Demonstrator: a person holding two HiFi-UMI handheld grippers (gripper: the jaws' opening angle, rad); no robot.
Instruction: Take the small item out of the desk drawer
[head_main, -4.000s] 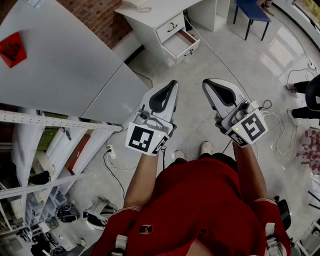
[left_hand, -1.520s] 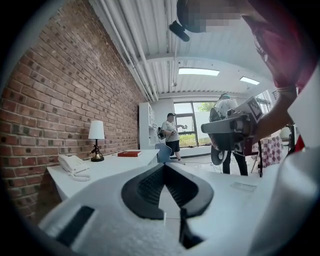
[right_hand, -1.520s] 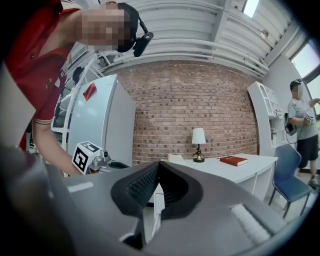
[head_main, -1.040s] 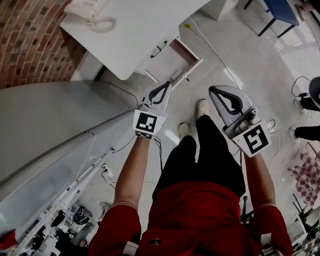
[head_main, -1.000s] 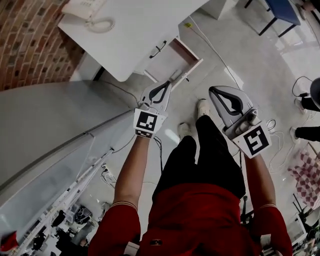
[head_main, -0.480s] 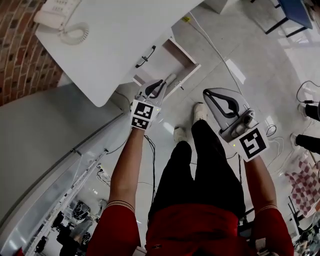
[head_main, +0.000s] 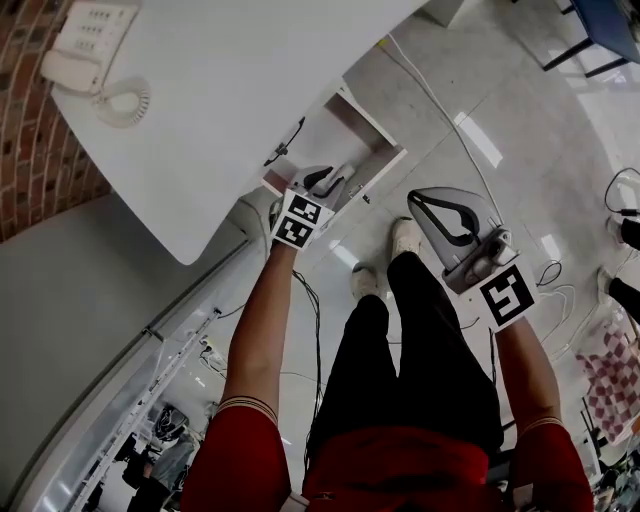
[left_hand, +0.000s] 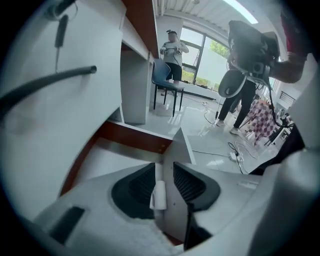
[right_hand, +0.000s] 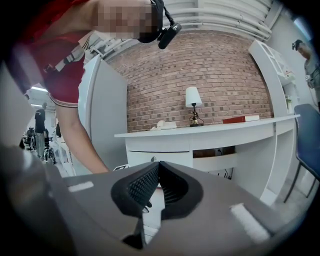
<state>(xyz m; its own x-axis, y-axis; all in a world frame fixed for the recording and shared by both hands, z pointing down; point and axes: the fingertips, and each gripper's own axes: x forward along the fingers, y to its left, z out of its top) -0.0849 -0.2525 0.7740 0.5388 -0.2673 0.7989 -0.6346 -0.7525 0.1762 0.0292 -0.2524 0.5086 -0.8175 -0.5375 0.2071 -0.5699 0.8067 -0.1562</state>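
The white desk (head_main: 250, 80) has one drawer (head_main: 378, 140) pulled open, with a brown rim (left_hand: 131, 136) and a pale floor. My left gripper (head_main: 330, 178) reaches over the drawer's front edge. Its jaws are opening. In the left gripper view a small white roll-shaped item (left_hand: 159, 195) shows in the gap of the left gripper (left_hand: 164, 167), beside the drawer's thin wall (left_hand: 176, 150). The pads do not press on the item. My right gripper (head_main: 414, 199) hangs shut over the floor to the right, and the right gripper (right_hand: 157, 165) holds nothing.
A white telephone (head_main: 85, 45) sits on the desk's far left. A grey panel (head_main: 80, 330) stands at the left. A cable (head_main: 440, 95) runs over the shiny floor. A blue chair (left_hand: 167, 75) and a standing person (left_hand: 172, 50) are beyond the desk.
The left gripper has moved forward to the open drawer and its jaws have parted. The view has closed in on the desk. The right gripper has kept its place, shut.
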